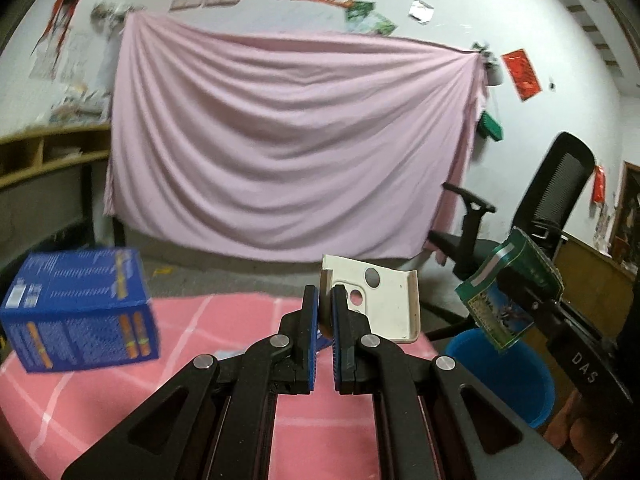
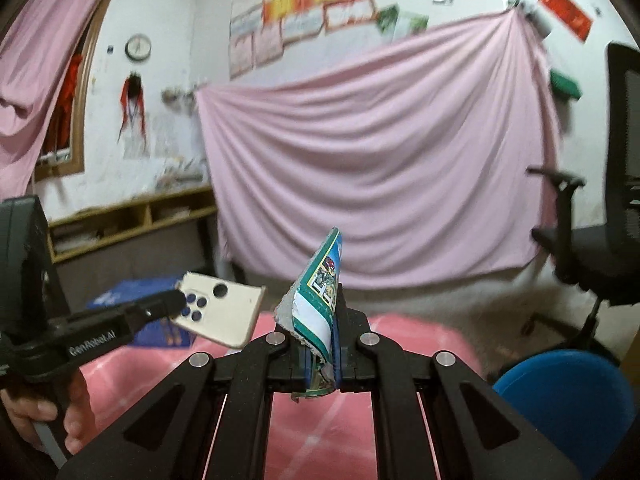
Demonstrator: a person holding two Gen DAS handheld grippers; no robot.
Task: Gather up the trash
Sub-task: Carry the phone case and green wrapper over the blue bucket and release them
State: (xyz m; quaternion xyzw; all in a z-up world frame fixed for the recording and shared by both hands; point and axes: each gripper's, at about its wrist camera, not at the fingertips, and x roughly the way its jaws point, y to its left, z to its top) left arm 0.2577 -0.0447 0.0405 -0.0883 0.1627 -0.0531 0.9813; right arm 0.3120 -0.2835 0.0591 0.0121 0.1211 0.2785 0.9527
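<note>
Your left tool (image 1: 326, 300) is closed on a white phone case (image 1: 384, 300), pinching its edge. Your right tool (image 2: 322, 344) is closed on a torn green wrapper (image 2: 320, 300). You hold both pieces of trash up off the pink surface (image 1: 200, 400), likely to carry them to the blue bin (image 2: 568, 404) past its right edge. A blue box (image 1: 80, 312) sits near the left edge. The tools read "DAS" and "GenRobot.AI".

Dim, even indoor light; motion blur throughout, with heavy fisheye bending and dark corners.
</note>
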